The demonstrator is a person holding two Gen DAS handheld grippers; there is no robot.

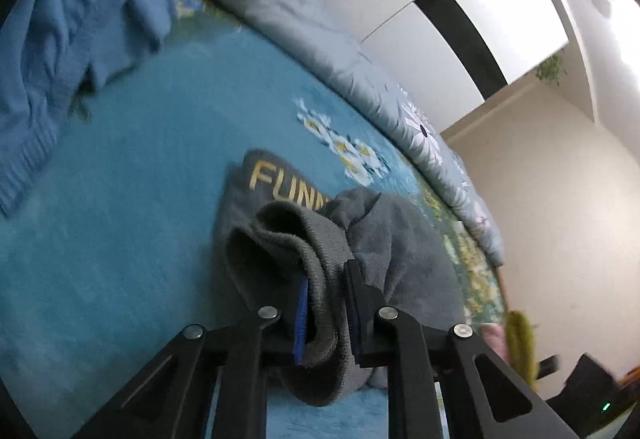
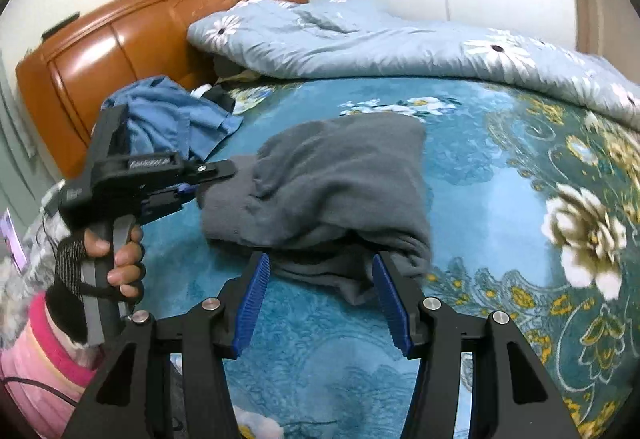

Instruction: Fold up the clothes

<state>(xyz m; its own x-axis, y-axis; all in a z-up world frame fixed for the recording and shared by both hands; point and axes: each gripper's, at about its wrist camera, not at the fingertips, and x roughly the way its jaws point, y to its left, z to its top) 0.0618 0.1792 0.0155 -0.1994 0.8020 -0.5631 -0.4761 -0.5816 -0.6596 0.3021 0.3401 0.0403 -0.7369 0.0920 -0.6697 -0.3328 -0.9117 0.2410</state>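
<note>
Teal bedspread [image 2: 500,179] bears a grey sweater [image 2: 340,183], left gripper [image 1: 326,303] clamped on it, right gripper [image 2: 320,303] apart.

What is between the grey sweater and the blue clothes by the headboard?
Only bare teal bedspread separates the grey sweater from the blue clothes, seen in the right wrist view.

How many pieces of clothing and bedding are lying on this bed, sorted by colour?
Grey garment: 1
Blue garment: 1
Pale blue flowered quilt: 1
Teal flowered bedspread: 1
Total: 4
</note>
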